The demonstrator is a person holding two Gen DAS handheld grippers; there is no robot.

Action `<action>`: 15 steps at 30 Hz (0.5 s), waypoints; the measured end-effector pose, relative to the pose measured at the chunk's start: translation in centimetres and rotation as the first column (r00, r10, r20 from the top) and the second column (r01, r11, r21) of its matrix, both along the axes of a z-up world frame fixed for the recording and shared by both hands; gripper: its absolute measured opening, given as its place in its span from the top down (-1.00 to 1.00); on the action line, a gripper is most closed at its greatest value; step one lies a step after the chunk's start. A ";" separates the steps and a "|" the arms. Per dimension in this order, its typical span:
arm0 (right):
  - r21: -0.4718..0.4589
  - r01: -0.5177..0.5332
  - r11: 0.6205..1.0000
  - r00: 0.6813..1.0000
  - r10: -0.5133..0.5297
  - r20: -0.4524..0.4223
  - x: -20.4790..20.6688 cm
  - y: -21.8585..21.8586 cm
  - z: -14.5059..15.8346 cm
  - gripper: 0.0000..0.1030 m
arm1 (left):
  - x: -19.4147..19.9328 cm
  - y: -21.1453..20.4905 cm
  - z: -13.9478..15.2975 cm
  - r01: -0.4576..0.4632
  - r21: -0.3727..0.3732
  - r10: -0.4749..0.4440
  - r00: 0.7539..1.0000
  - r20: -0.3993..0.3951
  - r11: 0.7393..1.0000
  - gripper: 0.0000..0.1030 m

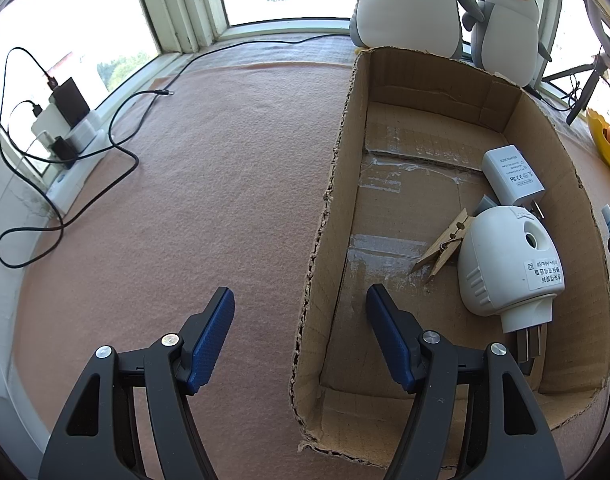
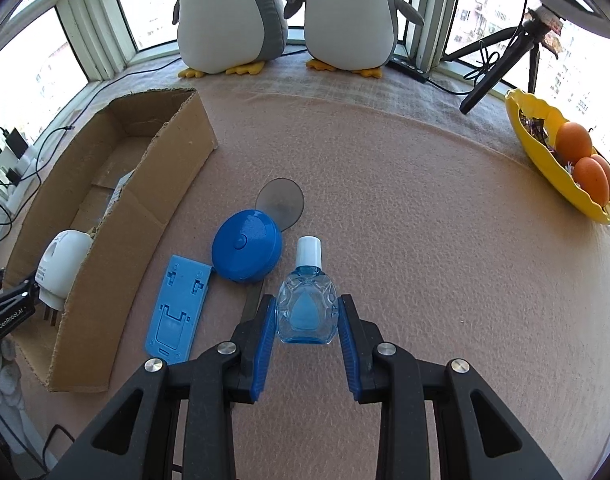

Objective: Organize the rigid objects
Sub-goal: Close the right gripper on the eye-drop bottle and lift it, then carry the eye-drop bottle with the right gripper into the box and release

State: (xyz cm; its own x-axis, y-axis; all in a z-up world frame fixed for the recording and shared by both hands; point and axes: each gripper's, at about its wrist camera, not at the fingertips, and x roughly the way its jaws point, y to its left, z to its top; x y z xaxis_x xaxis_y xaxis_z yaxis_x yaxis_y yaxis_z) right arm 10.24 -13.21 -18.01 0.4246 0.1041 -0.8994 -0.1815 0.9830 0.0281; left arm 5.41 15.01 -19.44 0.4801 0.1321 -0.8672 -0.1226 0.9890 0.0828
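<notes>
A cardboard box (image 1: pixel 333 184) lies open on the pink mat; it also shows in the right wrist view (image 2: pixel 145 200). Inside are a white plug-in device (image 1: pixel 505 264), a white power adapter (image 1: pixel 511 176) and a wooden clothespin (image 1: pixel 445 248). My left gripper (image 1: pixel 301 300) is open and empty, its fingers astride the box's left wall. My right gripper (image 2: pixel 307 312) is shut on a small blue bottle (image 2: pixel 307 304) with a white cap. Next to it lie a blue round case (image 2: pixel 247 250), a blue flat holder (image 2: pixel 179 306) and a grey disc (image 2: pixel 281 200).
Two plush penguins (image 2: pixel 289 12) stand by the window at the back. A yellow bowl (image 2: pixel 545 164) with oranges sits at right, near a small tripod (image 2: pixel 501 64). Chargers and black cables (image 1: pixel 65 120) lie along the left sill.
</notes>
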 end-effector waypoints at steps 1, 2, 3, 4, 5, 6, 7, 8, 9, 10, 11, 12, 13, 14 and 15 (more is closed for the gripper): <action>0.009 -0.003 1.000 1.000 0.003 0.004 -0.1 0.1 0.4 0.47 | 0.0 0.0 0.0 0.000 0.000 0.000 1.000 0.000 1.000 -0.34; 0.016 -0.007 1.000 1.000 0.007 0.011 -0.2 0.3 0.8 0.47 | 0.0 0.0 0.0 0.000 0.000 0.000 1.000 0.000 1.000 -0.34; 0.023 -0.012 1.000 1.000 0.011 0.021 -0.3 0.7 1.3 0.47 | 0.0 0.0 0.0 0.000 0.000 0.000 1.000 0.000 1.000 -0.34; 0.032 -0.016 0.999 0.999 0.015 0.030 -0.4 1.0 1.8 0.47 | 0.0 0.0 0.0 0.000 0.000 0.000 1.000 0.000 1.000 -0.34; 0.042 -0.019 0.999 0.999 0.018 0.038 -0.4 1.3 2.2 0.47 | 0.0 0.0 0.0 0.000 0.000 0.000 1.000 0.000 1.000 -0.34; 0.054 -0.025 0.998 0.999 0.022 0.046 -0.6 1.7 2.7 0.47 | 0.0 0.0 0.0 0.000 0.000 0.000 1.000 0.000 1.000 -0.34; 0.067 -0.032 0.997 0.998 0.028 0.054 -0.7 2.2 3.2 0.47 | 0.0 0.0 0.0 0.000 0.000 0.000 1.000 0.000 1.000 -0.34; 0.077 -0.039 0.996 0.998 0.035 0.060 -0.8 2.6 3.6 0.46 | 0.0 0.0 0.0 0.000 0.000 0.000 1.000 0.000 1.000 -0.34; 0.086 -0.049 0.995 0.997 0.043 0.066 -0.9 3.1 4.0 0.47 | 0.0 0.0 0.0 0.000 0.000 0.000 1.000 0.000 1.000 -0.34; 0.094 -0.059 0.994 0.996 0.053 0.071 -0.9 3.7 4.4 0.46 | 0.0 0.0 0.0 0.000 0.000 0.000 1.000 0.000 1.000 -0.34; 0.101 -0.070 0.992 0.995 0.062 0.077 -1.1 4.3 4.7 0.47 | 0.0 0.0 0.0 0.000 0.000 0.000 1.000 0.000 1.000 -0.34; 0.108 -0.080 0.991 0.994 0.071 0.081 -1.2 4.8 4.9 0.47 | 0.0 0.0 0.0 0.000 0.000 0.000 1.000 0.000 1.000 -0.34; 0.117 -0.090 0.989 0.993 0.081 0.083 -1.2 5.4 5.2 0.47 | 0.0 0.0 0.0 0.000 0.000 0.000 1.000 0.000 1.000 -0.34; 0.127 -0.100 0.987 0.993 0.089 0.083 -1.3 6.0 5.3 0.47 | 0.0 0.0 0.0 0.000 0.000 0.000 1.000 0.000 1.000 -0.34; 0.138 -0.107 0.985 0.992 0.096 0.084 -1.4 6.6 5.5 0.47 | 0.0 0.0 0.0 0.000 0.000 0.000 1.000 0.000 1.000 -0.34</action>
State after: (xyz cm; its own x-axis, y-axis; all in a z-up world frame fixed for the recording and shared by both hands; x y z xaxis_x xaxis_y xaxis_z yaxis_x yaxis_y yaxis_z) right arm 8.88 -6.62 -12.51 0.4724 0.2740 -0.8377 -0.2871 0.9464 0.1477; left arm 5.43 14.99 -19.43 0.4800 0.1321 -0.8673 -0.1226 0.9890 0.0828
